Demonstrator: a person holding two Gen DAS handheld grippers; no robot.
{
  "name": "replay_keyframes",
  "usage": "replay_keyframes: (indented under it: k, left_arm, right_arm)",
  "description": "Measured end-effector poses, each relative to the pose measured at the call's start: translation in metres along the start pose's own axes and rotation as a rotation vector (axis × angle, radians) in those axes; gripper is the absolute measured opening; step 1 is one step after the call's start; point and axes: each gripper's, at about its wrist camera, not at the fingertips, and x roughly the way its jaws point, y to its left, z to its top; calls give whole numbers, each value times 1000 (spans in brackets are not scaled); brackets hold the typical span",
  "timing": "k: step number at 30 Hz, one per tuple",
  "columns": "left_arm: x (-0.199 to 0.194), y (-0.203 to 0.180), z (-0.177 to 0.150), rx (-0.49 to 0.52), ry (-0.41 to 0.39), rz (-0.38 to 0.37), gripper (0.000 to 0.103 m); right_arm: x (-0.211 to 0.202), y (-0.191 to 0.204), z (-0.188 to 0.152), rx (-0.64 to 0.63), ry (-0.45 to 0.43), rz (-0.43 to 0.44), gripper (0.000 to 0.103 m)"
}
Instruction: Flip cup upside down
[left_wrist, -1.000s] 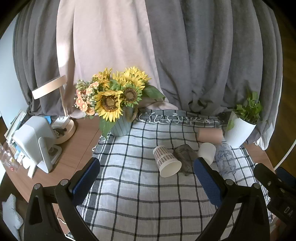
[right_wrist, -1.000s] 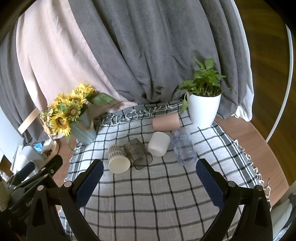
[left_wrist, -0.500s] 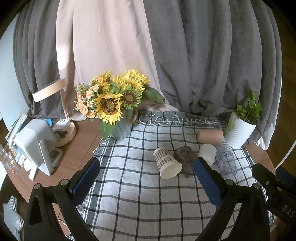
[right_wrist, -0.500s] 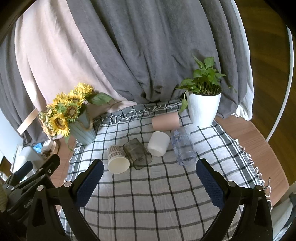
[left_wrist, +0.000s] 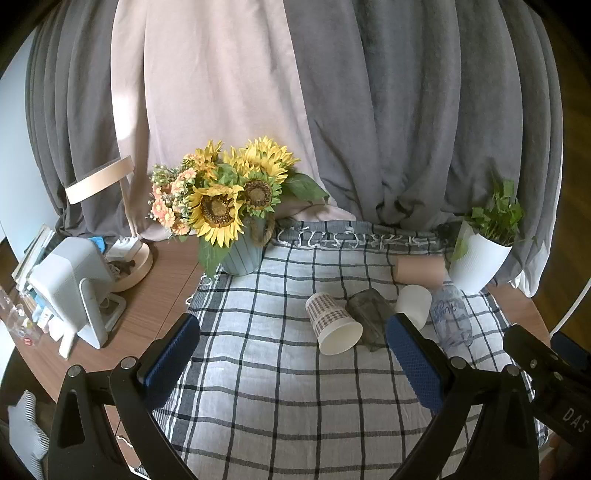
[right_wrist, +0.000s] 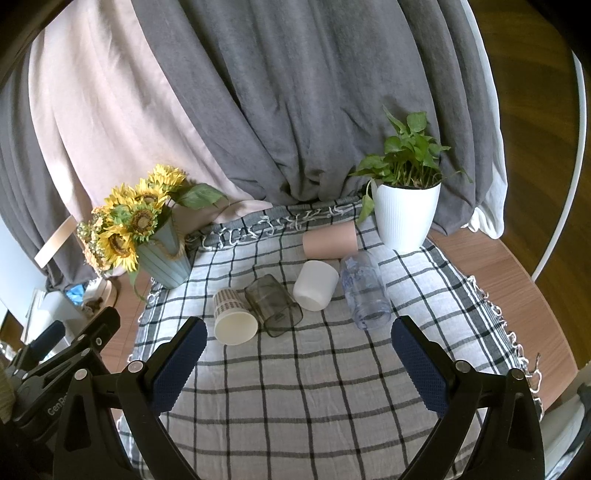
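Note:
Several cups lie on their sides on the checked cloth (right_wrist: 295, 387): a patterned paper cup (right_wrist: 232, 317) (left_wrist: 332, 325), a smoky clear cup (right_wrist: 273, 304) (left_wrist: 369, 314), a white cup (right_wrist: 316, 284) (left_wrist: 413, 301), a pink cup (right_wrist: 330, 242) (left_wrist: 419, 268) and a clear plastic cup (right_wrist: 365, 291) (left_wrist: 450, 317). My left gripper (left_wrist: 291, 362) is open and empty, short of the paper cup. My right gripper (right_wrist: 299, 365) is open and empty, short of the row of cups. The left gripper's body also shows at the lower left of the right wrist view (right_wrist: 62, 354).
A sunflower vase (left_wrist: 240, 254) (right_wrist: 162, 262) stands at the cloth's back left corner. A white potted plant (right_wrist: 406, 214) (left_wrist: 480, 258) stands at the back right. A lamp base (left_wrist: 129, 266) and a grey device (left_wrist: 74, 288) sit on the wooden table on the left. Curtains hang behind.
Both grippers have drifted slightly; the left view has tilted a little so the scene sits lower. The cups have not moved. Both grippers stay open.

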Motion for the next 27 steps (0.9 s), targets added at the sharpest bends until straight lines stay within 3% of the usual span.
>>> replay_keyframes:
  k: [9, 15, 27]
  left_arm:
    - [-2, -4, -4, 7, 3, 3, 103]
    - [13, -18, -4, 1, 46, 19, 103]
    - [91, -77, -10, -21, 173, 120, 103]
  right_arm:
    - [0, -1, -2, 1, 5, 2, 100]
    - [8, -10, -5, 8, 27, 20, 100]
    - [111, -74, 21, 42, 272, -20, 100]
